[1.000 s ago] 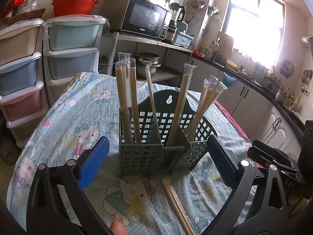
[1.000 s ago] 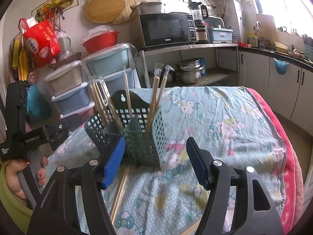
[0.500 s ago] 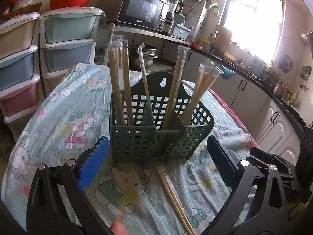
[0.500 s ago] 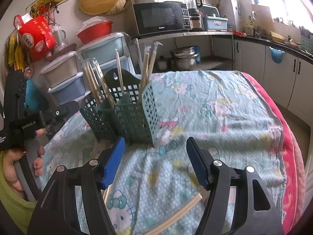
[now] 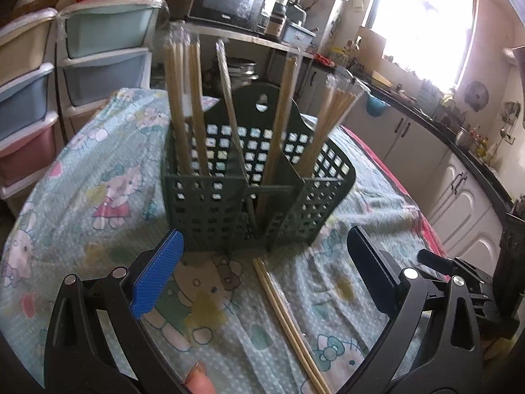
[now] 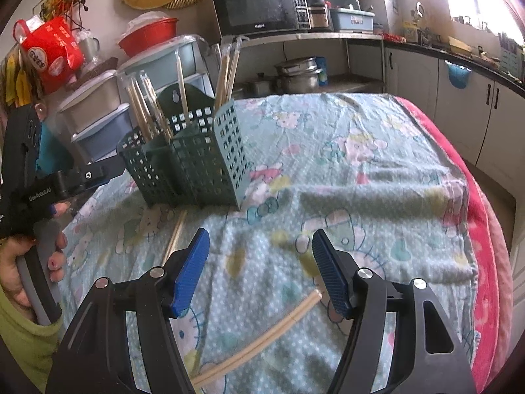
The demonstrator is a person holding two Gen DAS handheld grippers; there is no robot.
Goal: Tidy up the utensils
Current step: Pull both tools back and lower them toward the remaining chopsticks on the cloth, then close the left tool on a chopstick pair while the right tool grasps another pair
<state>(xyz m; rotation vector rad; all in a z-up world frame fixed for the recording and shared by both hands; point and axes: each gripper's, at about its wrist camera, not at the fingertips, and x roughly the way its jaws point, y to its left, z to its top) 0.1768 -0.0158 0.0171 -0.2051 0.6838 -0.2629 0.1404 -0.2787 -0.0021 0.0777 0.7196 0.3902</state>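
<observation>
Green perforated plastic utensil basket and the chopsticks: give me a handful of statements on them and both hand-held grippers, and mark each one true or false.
1. The green perforated plastic utensil basket stands upright on the cartoon-print tablecloth. True.
2. The left hand-held gripper is clamped on a chopstick. False: its jaws are apart and hold nothing.
3. A pair of bare wooden chopsticks lies on the cloth in front of the basket. True.
4. The basket holds no chopsticks. False: several wrapped chopsticks stand in its compartments.
5. The right hand-held gripper is open, with another loose chopstick pair on the cloth near it. True.
</observation>
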